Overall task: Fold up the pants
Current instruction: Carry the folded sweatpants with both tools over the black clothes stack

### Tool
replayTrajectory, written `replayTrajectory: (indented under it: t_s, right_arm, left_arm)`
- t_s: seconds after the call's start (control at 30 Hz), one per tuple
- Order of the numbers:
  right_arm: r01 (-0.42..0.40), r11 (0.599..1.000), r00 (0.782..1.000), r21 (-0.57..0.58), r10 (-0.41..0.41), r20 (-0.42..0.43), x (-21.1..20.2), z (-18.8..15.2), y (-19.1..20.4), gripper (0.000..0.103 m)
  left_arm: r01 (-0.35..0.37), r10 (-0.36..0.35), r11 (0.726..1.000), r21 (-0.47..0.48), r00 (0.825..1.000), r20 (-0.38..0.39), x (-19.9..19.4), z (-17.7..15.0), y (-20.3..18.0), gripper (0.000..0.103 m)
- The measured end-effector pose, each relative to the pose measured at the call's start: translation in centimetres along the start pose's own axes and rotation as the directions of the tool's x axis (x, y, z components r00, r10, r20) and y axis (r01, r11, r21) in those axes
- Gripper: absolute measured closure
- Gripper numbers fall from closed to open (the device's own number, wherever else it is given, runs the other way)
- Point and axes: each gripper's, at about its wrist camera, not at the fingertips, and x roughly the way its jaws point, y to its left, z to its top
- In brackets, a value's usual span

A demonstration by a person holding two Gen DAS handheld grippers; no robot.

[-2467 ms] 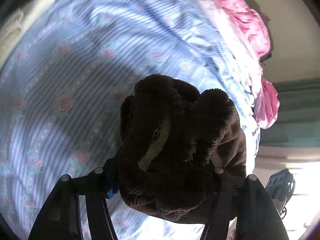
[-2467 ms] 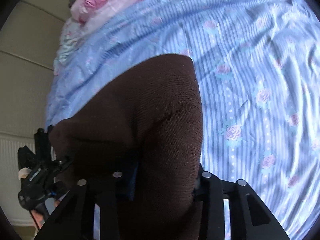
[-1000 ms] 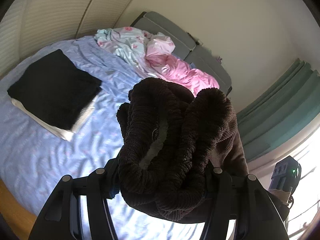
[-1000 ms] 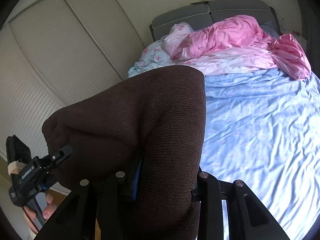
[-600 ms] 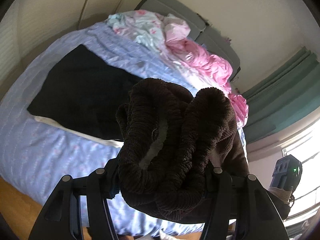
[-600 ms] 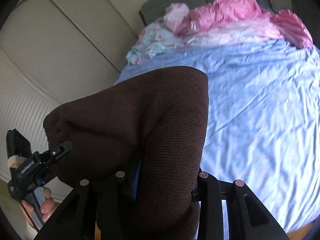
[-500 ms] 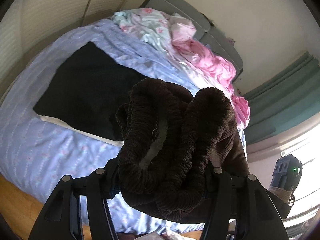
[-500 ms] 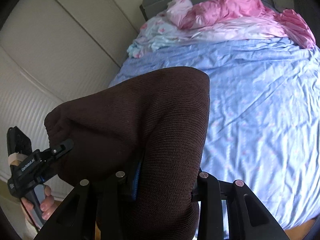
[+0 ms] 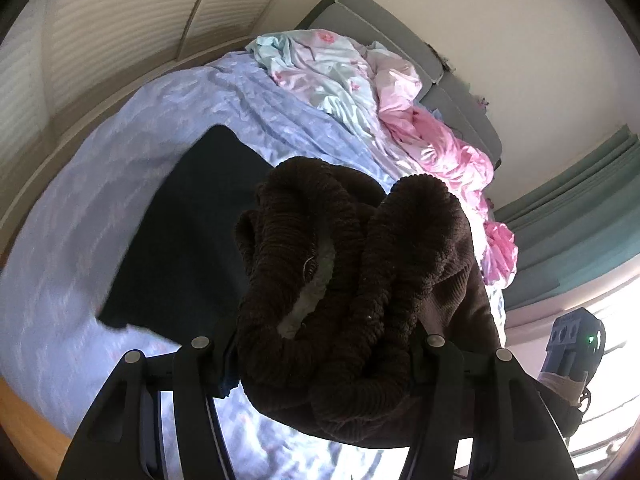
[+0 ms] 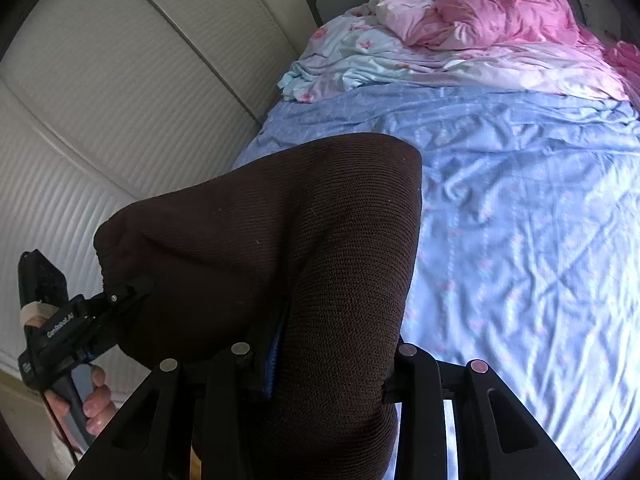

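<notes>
Brown corduroy pants (image 9: 352,280), bunched and held up above the bed (image 9: 80,248), between the two tools.

Left hand-held gripper (image 9: 316,344): jaws part-way apart, clamped on the thick gathered waistband end; pale lining shows in the folds. The bundle fills the gap between the fingers.

Right hand-held gripper (image 10: 320,350): jaws narrower, closed on a smoother doubled fold of the same pants (image 10: 280,248), which drape over and ahead of its fingers. In this view the left tool (image 10: 76,328) shows at lower left of the pants, gripping their far edge, with a person's fingers (image 10: 96,404) around its handle.

Landmark, the bed: blue floral sheet (image 10: 520,220) covers it. A dark folded garment (image 9: 188,240) lies flat on the sheet, behind and left of the held bundle in the left wrist view. Rumpled pink and pale blue bedding (image 10: 460,36) is heaped at the head end against a grey headboard (image 9: 380,24). A ribbed white wardrobe front (image 10: 120,80) stands along the bed's side.
</notes>
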Motion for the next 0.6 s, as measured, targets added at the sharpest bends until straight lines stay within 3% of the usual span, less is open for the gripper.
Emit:
replayTrajectory:
  t_s: [0.3,0.6]
  right_arm:
    - [0.051,0.998,0.999,0.029,-0.051,-0.011,6.9,4.0,1.4,0.069]
    - [0.105,0.994,0.992,-0.002,-0.105,-0.070,12.0,5.3,1.4,0.069]
  left_arm:
    - [-0.004,0.007,0.999,0.047,0.998,-0.070,5.5,6.7,4.1,0.045]
    - [-0.065,0.071,0.997,0.044,0.984,-0.162,10.3,7.9,7.6,0.043]
